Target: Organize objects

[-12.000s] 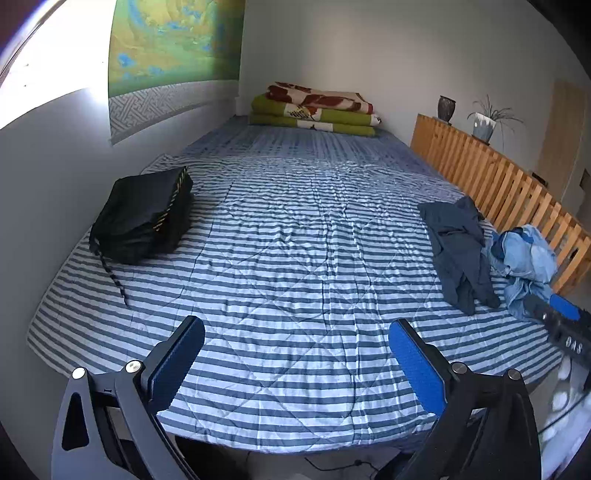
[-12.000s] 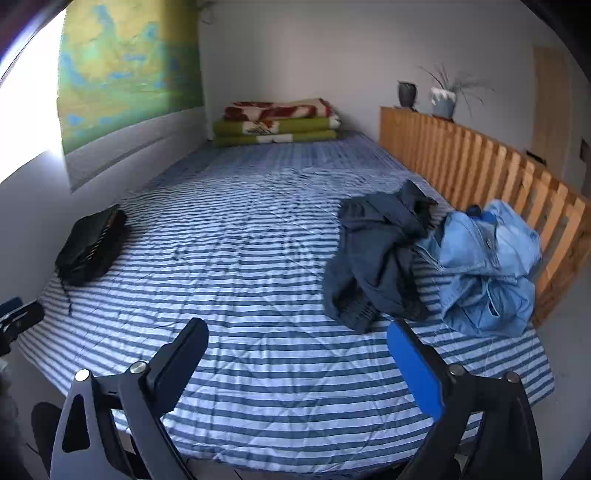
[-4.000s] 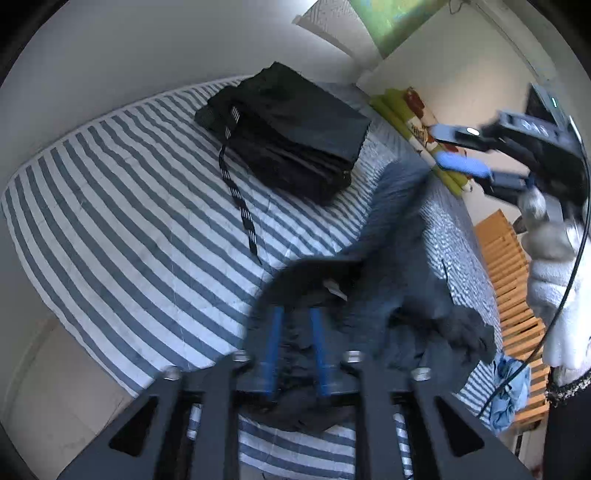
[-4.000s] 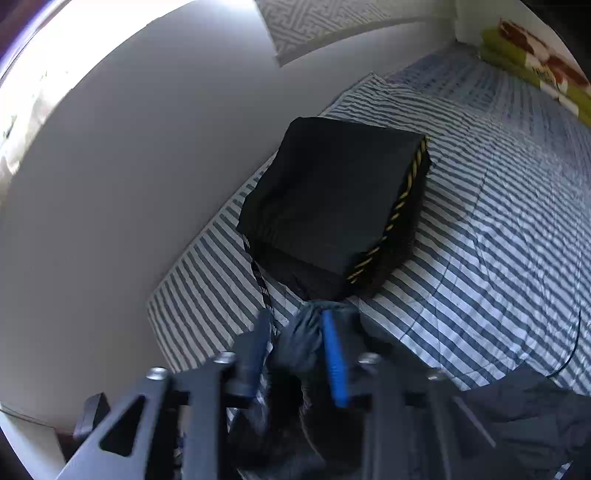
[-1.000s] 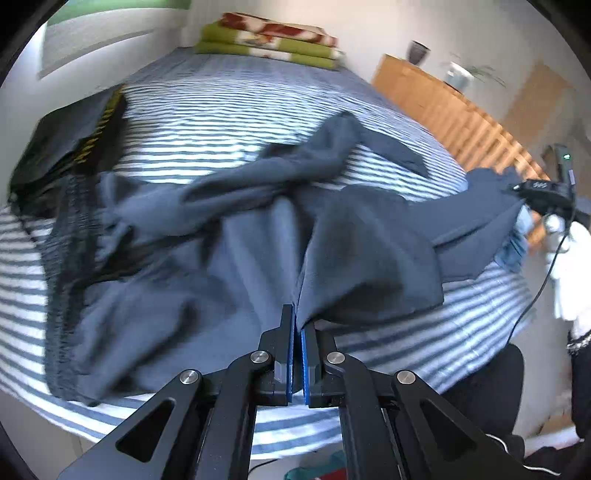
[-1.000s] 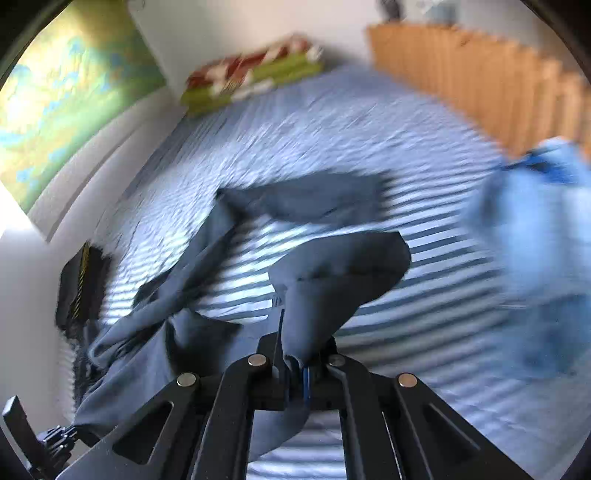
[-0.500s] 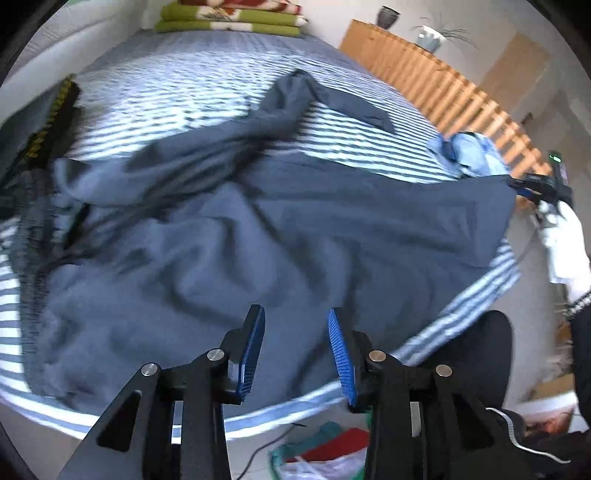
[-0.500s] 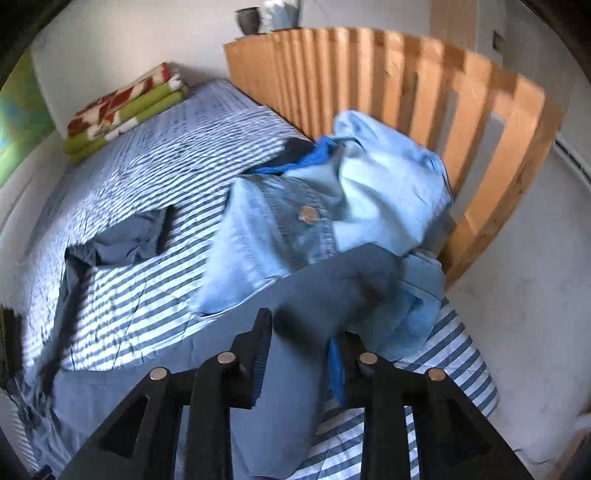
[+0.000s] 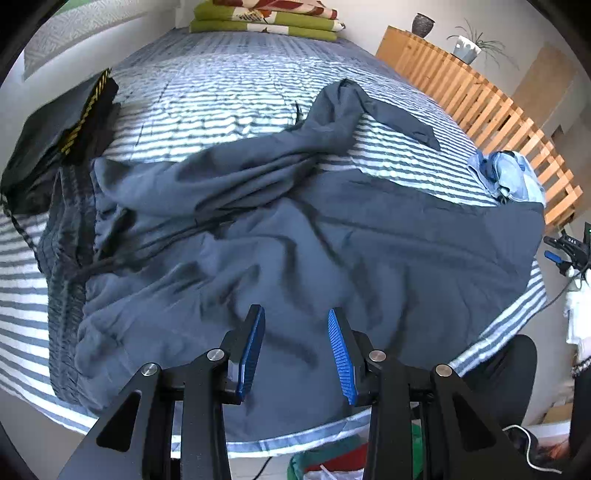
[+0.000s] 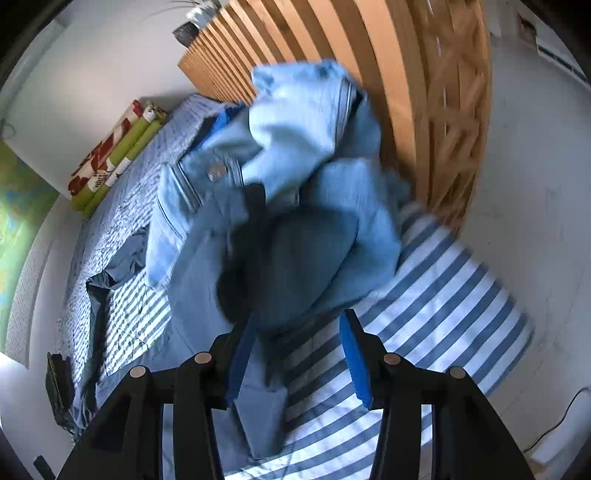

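Observation:
A dark grey-blue garment (image 9: 280, 229) lies spread across the near half of the striped bed (image 9: 229, 85), one leg reaching toward the far side. My left gripper (image 9: 295, 343) is open and empty just above its near edge. A crumpled light blue denim garment (image 10: 295, 155) lies at the bed's corner against the wooden slatted rail (image 10: 417, 96); it also shows in the left wrist view (image 9: 513, 177). My right gripper (image 10: 295, 354) is open, close over the denim heap's near edge, holding nothing. The grey garment's end (image 10: 207, 280) lies beside the denim.
A black bag (image 9: 59, 133) sits on the bed's left side by the wall. Folded green and red blankets (image 9: 266, 18) lie at the far end. A vase and potted plant (image 9: 465, 48) stand on the rail. The right gripper shows at the bed's right edge (image 9: 565, 251).
Both grippers have let go of the grey garment, which now lies spread on the bed. My right gripper has moved closer to the denim heap and opened wider.

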{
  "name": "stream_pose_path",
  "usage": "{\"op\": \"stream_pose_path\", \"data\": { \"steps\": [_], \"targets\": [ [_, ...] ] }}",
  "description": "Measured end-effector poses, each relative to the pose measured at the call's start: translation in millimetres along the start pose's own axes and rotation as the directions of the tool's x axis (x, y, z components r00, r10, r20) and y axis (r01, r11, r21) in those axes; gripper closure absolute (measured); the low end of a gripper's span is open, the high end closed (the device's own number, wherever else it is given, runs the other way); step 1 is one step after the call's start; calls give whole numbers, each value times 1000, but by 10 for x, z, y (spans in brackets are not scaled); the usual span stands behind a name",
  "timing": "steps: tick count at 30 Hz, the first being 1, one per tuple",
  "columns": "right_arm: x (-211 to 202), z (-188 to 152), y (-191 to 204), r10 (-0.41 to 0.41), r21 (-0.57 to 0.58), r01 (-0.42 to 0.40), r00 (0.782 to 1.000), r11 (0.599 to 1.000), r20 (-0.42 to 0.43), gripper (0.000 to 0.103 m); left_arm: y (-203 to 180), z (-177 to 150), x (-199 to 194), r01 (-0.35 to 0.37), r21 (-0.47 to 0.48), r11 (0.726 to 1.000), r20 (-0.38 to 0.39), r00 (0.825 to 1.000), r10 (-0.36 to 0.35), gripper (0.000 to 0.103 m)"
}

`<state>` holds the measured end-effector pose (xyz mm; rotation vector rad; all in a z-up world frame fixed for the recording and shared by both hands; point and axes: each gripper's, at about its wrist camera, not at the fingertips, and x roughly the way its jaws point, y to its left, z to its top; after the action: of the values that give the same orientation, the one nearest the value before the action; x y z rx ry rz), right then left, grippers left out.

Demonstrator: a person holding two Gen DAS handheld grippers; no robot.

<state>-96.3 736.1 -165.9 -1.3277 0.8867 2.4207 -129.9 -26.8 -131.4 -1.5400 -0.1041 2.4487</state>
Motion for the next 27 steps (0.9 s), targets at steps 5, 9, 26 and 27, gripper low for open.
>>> {"op": "stream_pose_path", "data": {
  "steps": [5, 9, 26, 27],
  "targets": [
    [8, -105, 753, 26, -202, -18, 999, 979, 35, 60, 131, 217, -136, -68, -20, 997, 56, 996, 69, 64],
    [93, -68, 1546, 86, -362, -77, 996, 929, 10, 53, 420, 453, -271, -158, -44, 986, 112, 980, 162, 49],
    [1975, 97, 3483, 44, -376, -122, 977, 919, -208, 46, 2002, 1293, 310, -352, -211, 912, -12, 934, 358, 21],
    [2034, 130, 3506, 49, -352, -124, 976, 928, -214, 46, 2000, 1330, 372, -348, -206, 915, -10, 935, 354, 21]
  ]
}}
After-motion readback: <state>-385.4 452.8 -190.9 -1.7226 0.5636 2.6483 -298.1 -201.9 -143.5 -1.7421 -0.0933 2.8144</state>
